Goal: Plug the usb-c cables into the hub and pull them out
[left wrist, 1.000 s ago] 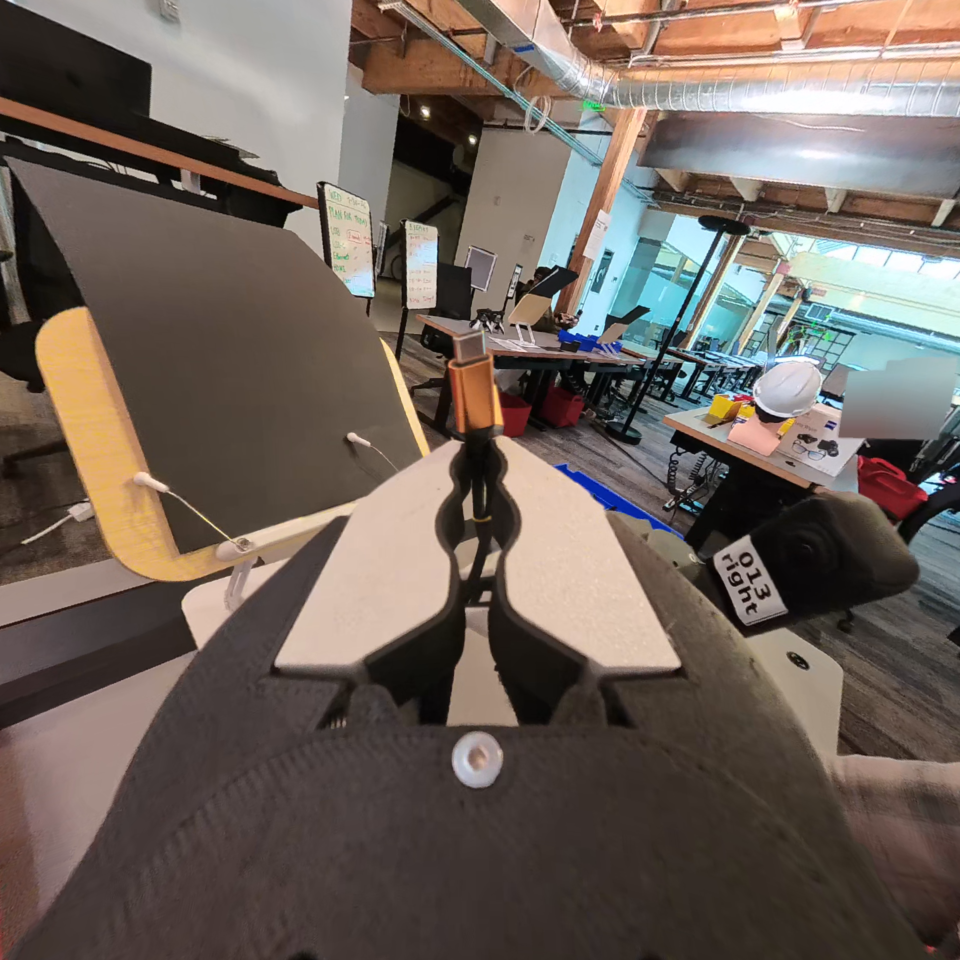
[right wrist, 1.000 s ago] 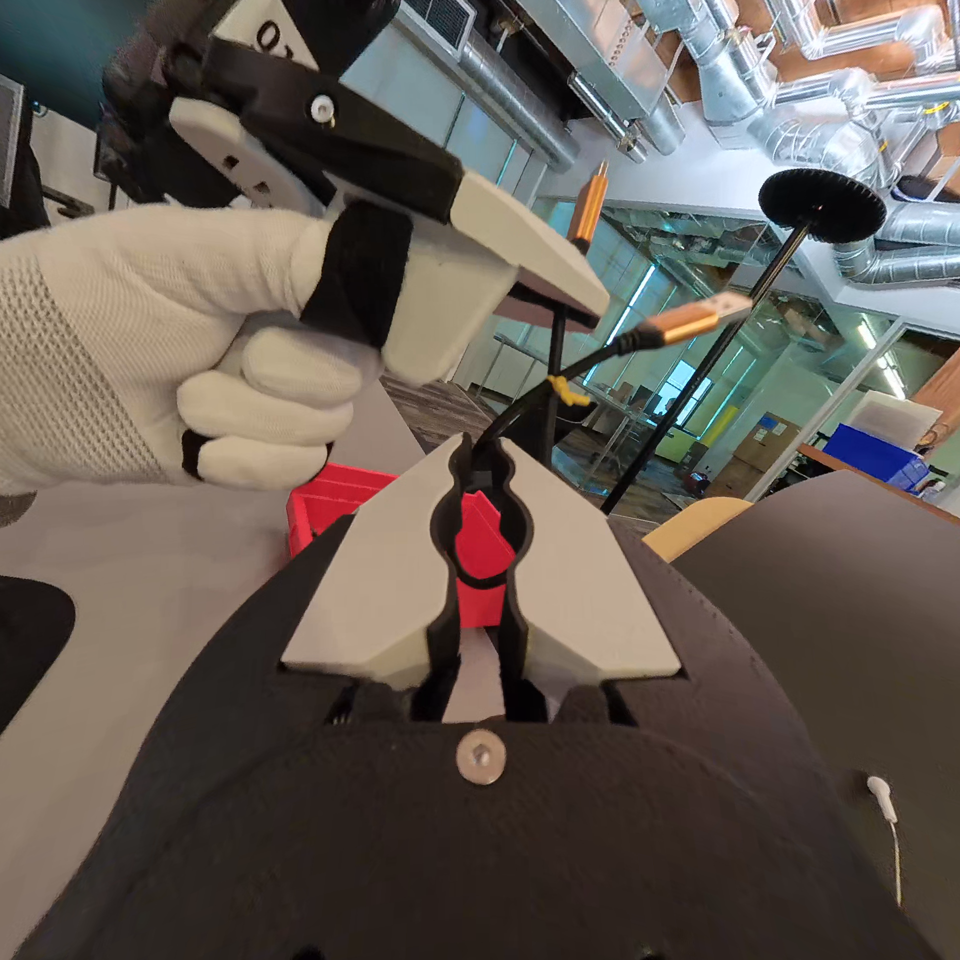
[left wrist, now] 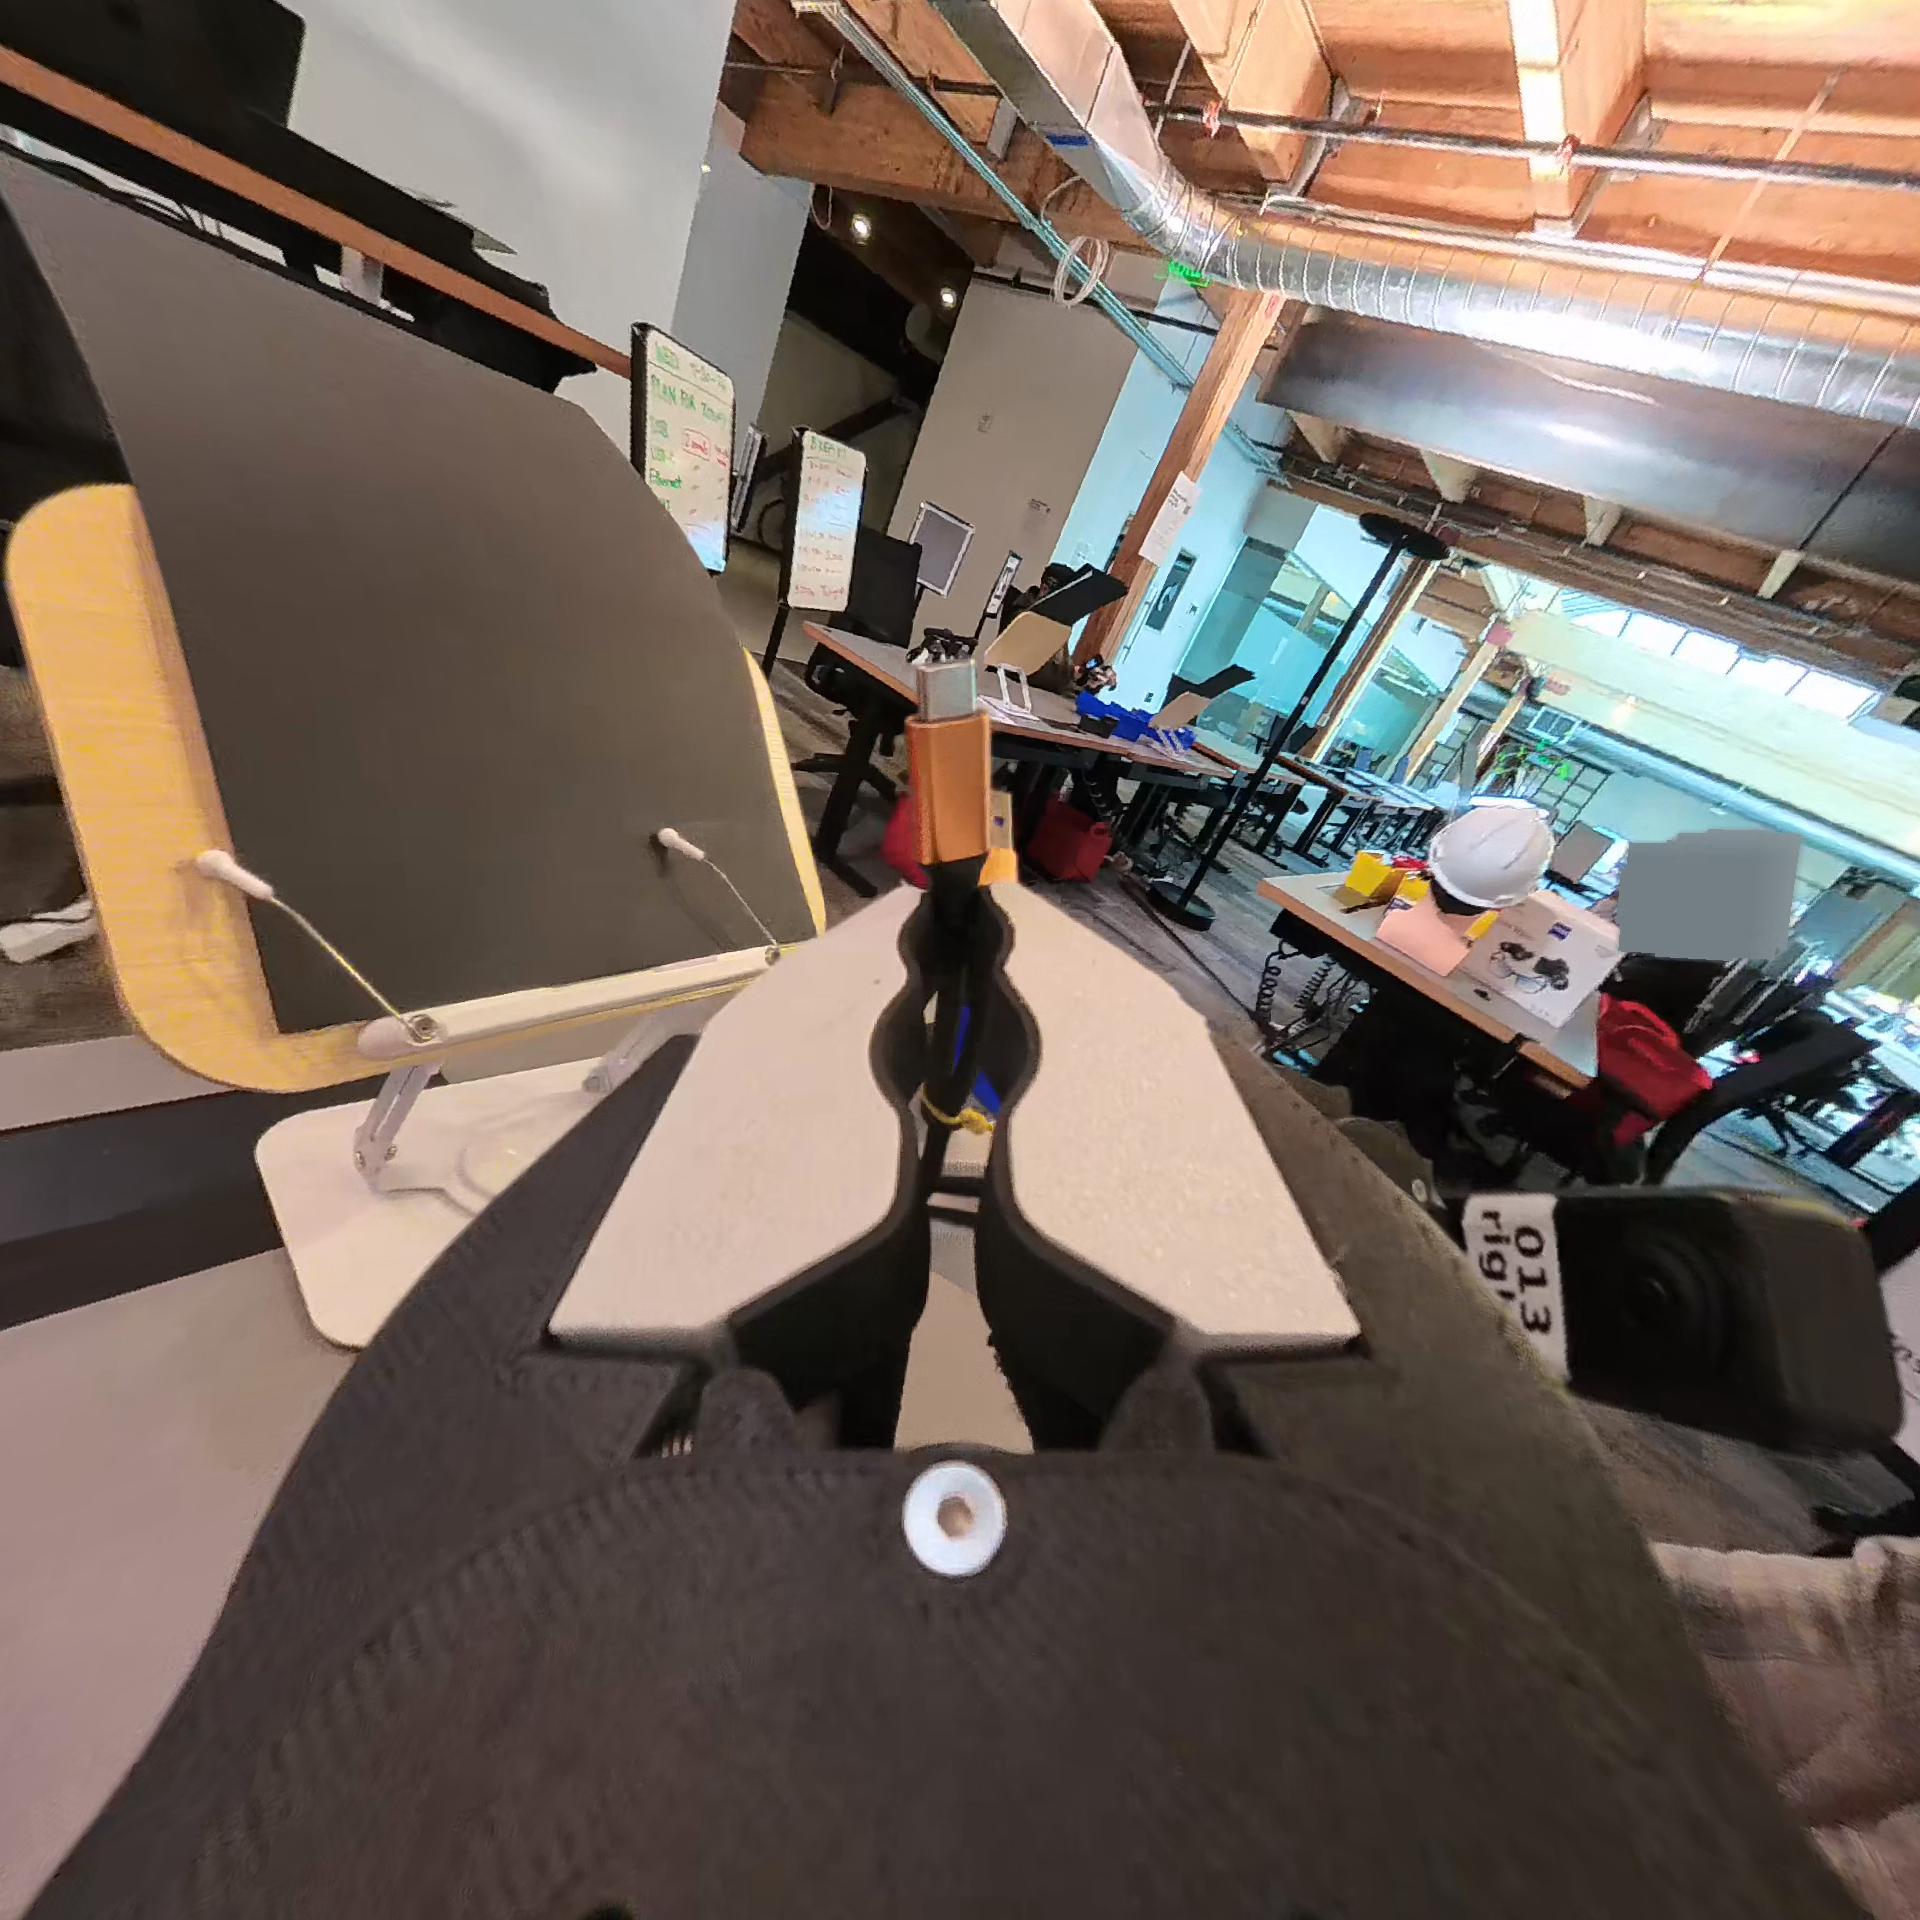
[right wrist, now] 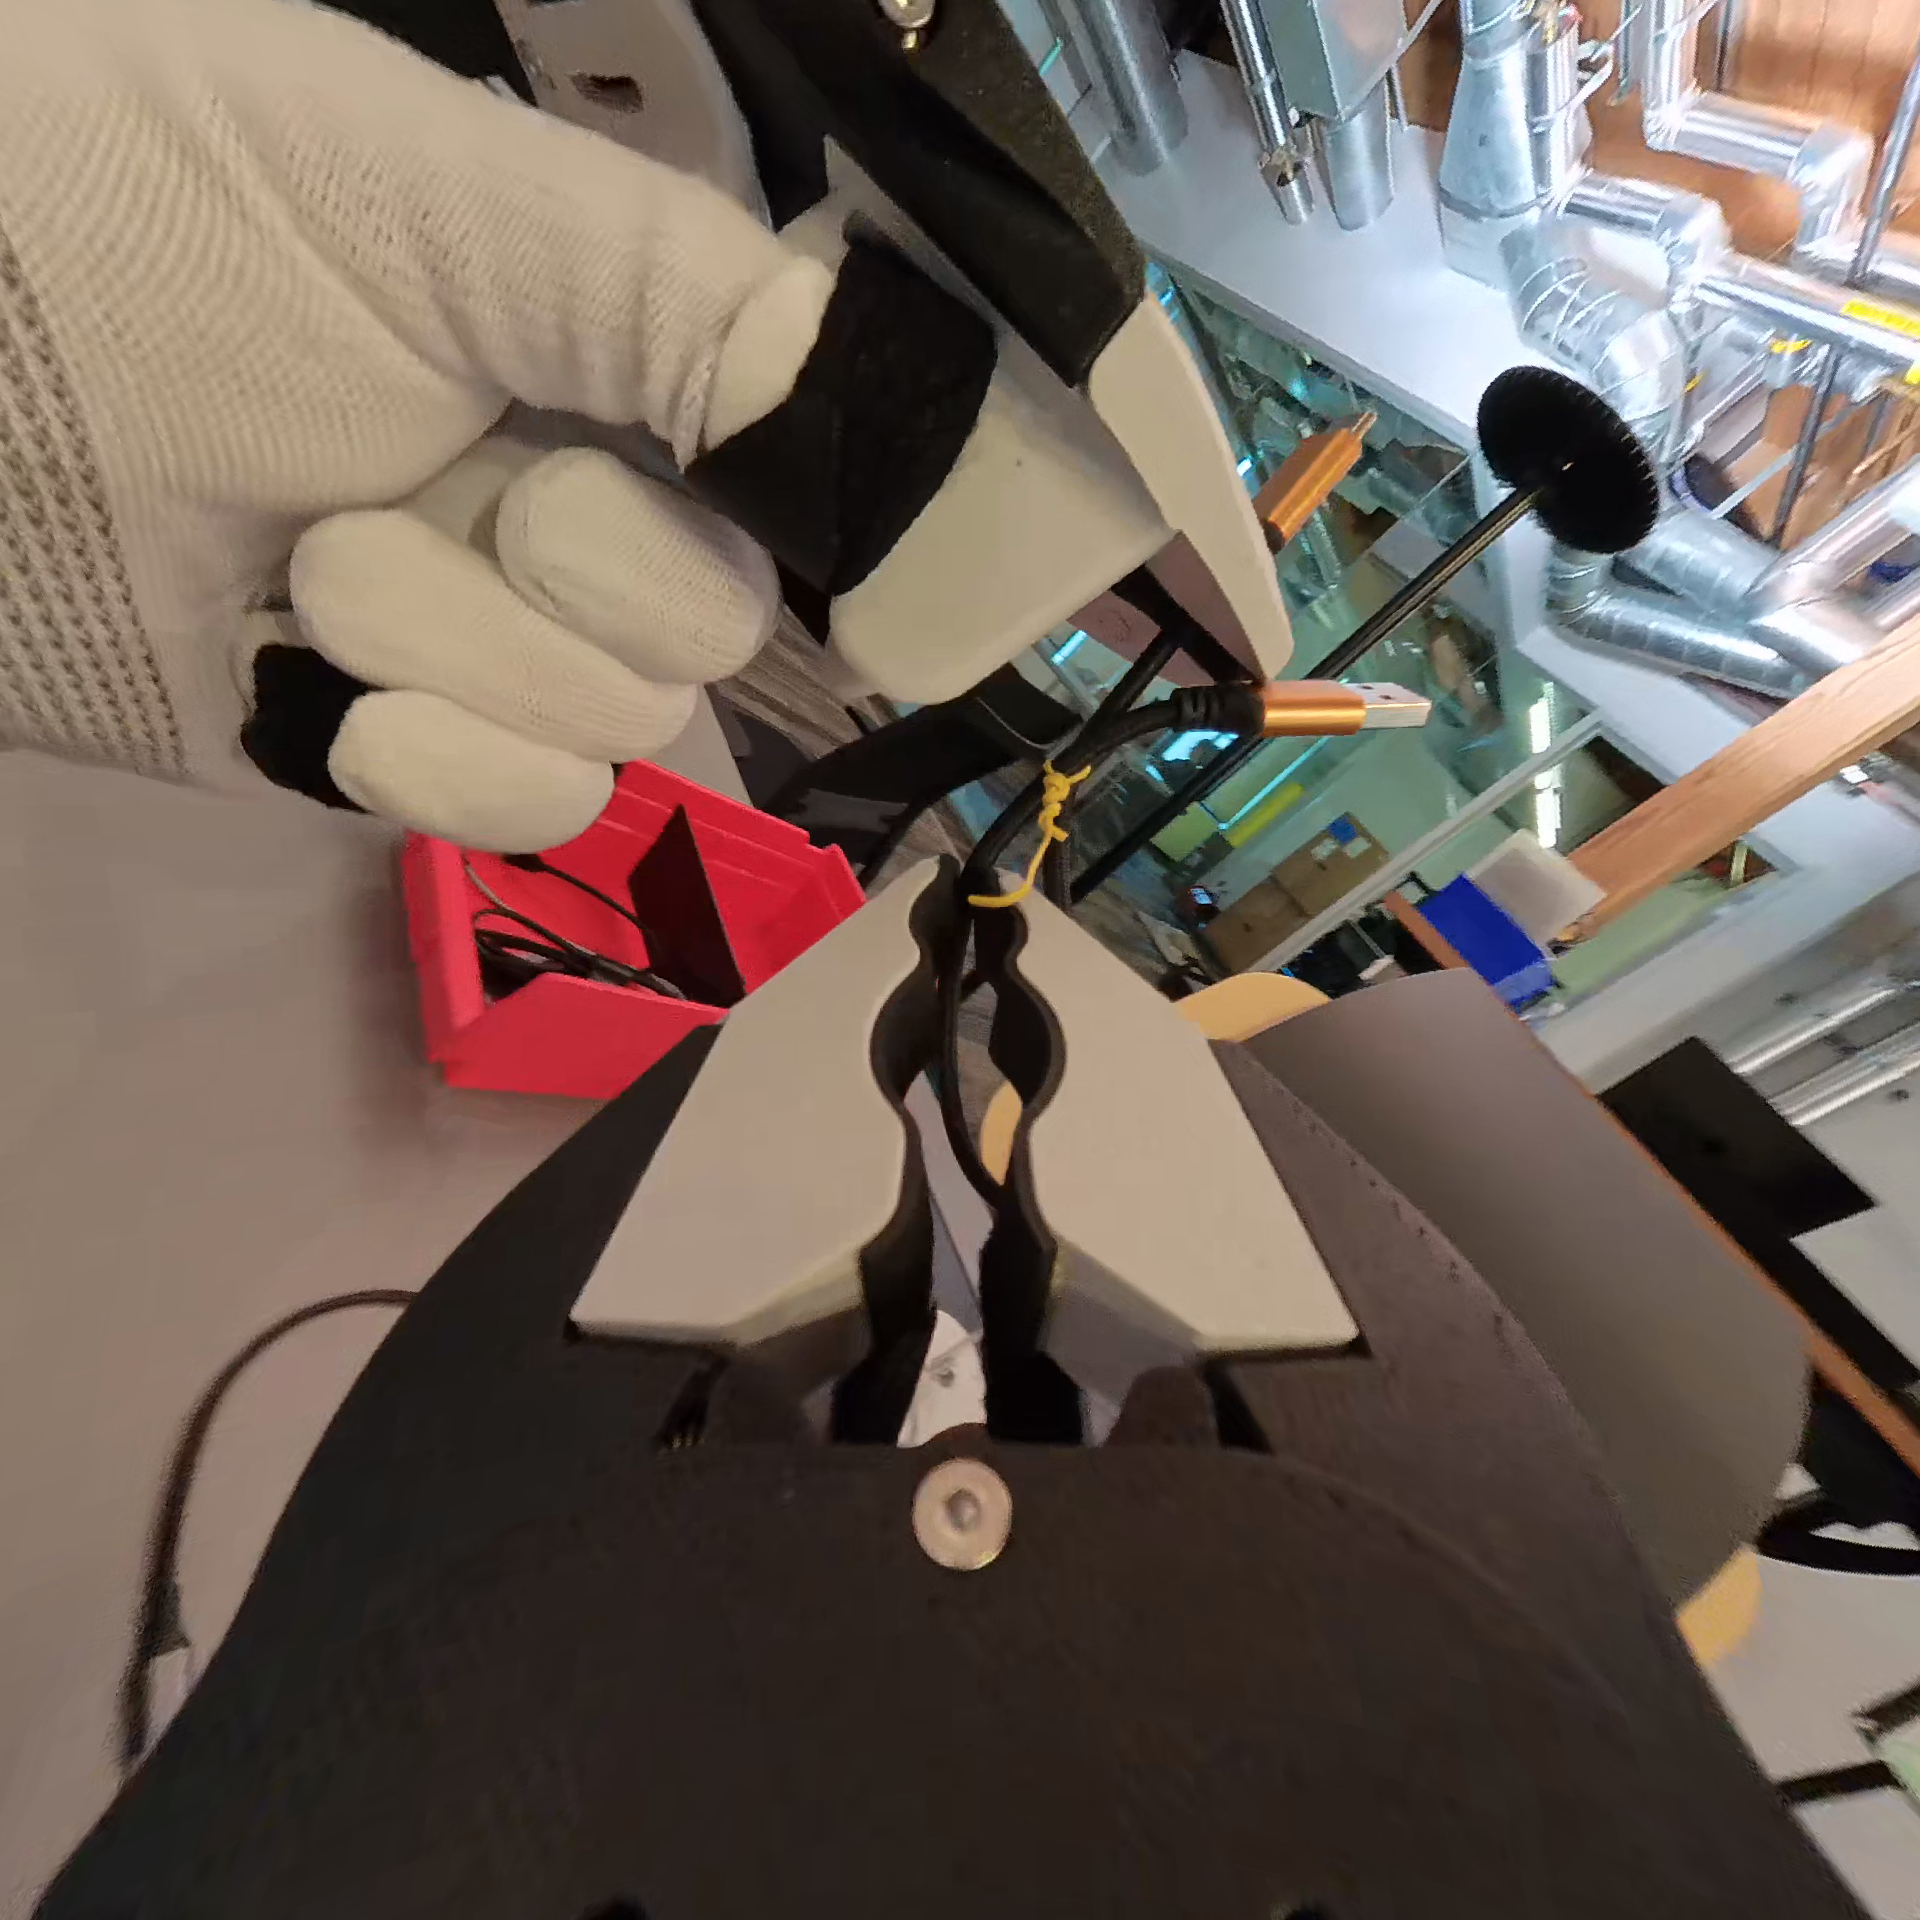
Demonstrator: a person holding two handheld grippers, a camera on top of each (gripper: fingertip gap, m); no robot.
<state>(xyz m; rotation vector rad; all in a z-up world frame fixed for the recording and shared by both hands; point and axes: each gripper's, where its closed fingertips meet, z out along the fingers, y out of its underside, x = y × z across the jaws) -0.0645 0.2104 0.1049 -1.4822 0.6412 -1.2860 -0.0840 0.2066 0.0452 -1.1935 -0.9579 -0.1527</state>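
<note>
The black usb-c cable with an orange metal plug shell (left wrist: 945, 800) was held up in the air, clear of the table, its silver tip pointing up and away in the left wrist view. We had our left gripper (left wrist: 954, 914) pressed together on the black cord just below that orange shell, so the plug stood above the grey fingertips (left wrist: 831, 1039). In the right wrist view the same cable looped down from the left gripper (right wrist: 1262, 649), bound by a thin yellow twist tie (right wrist: 1039, 842), and its other end, an orange-shelled plug with a flat silver tip (right wrist: 1340, 713), stuck out sideways just beside the left gripper's fingers. Our right gripper (right wrist: 966, 888) was pinching the bundled black cord right below the tie, its jaws nearly closed around it. A white-gloved hand (right wrist: 416, 499) held the left gripper's handle.

Behind that hand, a red plastic bin (right wrist: 582, 997) holding thin dark wires sat on the grey table (right wrist: 208, 987) toward its far edge. In the left wrist view a tilted dark board with a pale wooden rim (left wrist: 416, 665) stood on a white stand (left wrist: 353, 1226) on the table, left of the grippers. We could not see the hub in either view.
</note>
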